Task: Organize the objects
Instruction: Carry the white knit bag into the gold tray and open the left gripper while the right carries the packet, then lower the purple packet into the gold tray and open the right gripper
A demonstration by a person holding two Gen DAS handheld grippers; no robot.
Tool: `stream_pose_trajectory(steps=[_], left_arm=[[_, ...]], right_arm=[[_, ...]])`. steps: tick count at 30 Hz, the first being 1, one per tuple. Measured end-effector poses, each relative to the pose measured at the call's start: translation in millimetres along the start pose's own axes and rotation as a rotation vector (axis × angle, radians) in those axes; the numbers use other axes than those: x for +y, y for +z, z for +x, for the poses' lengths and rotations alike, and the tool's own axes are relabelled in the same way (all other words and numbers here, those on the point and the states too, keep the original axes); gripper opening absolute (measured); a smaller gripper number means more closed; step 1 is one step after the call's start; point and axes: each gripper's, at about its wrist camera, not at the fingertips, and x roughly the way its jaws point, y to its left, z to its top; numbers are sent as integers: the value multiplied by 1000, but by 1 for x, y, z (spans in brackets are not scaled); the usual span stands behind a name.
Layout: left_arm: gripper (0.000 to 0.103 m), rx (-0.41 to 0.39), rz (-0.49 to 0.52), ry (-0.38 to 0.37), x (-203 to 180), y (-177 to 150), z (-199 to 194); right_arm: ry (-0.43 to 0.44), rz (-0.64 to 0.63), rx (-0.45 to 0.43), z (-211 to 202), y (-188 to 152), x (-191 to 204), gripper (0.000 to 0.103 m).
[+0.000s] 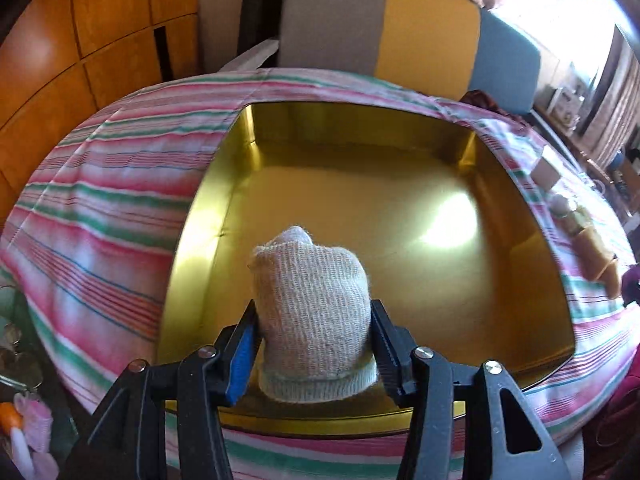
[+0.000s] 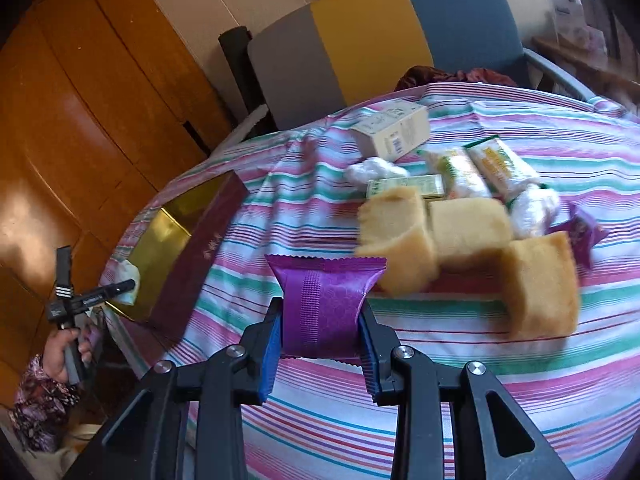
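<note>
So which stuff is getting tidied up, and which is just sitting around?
Being tidied:
- rolled sock, in left tongs
- purple packet, in right tongs
- gold box
- cakes

Just around:
- striped cloth
- chair
- cupboard

Wooden cabinets (image 1: 80, 40), grey-yellow-blue chair (image 2: 360, 40), bright window (image 1: 560, 20)
</note>
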Motion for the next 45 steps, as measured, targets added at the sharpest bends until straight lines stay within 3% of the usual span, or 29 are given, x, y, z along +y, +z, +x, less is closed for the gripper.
stream_pose_trajectory(steps=[5,8,15,19,22,31,37,45], left_arm=[[54,45,-57,-8,11,-3,2],[60,40,-92,-17,17,-5,-6],[62,-99,-175,-66,28,0,-48],[62,-221,-285,-66,42,-2,-71],[62,-255,-343,-63,47,-5,-76],[62,-286,-367,-74,44,-16,-77],[62,-313,-408,-56,53,-18,-80],[62,-304,-452,-59,63,-21,-78]], right_arm=[[72,-46,5,14,2,42,35],[118,-89,16,24,3,68,35],[198,-167,47,46,1,129,35],[235,-198,64,62,3,165,35],[254,-218,83,79,4,191,35],[118,-309,199,146,0,260,35],[62,-294,277,192,-6,274,35],[47,-291,329,217,-9,285,38]])
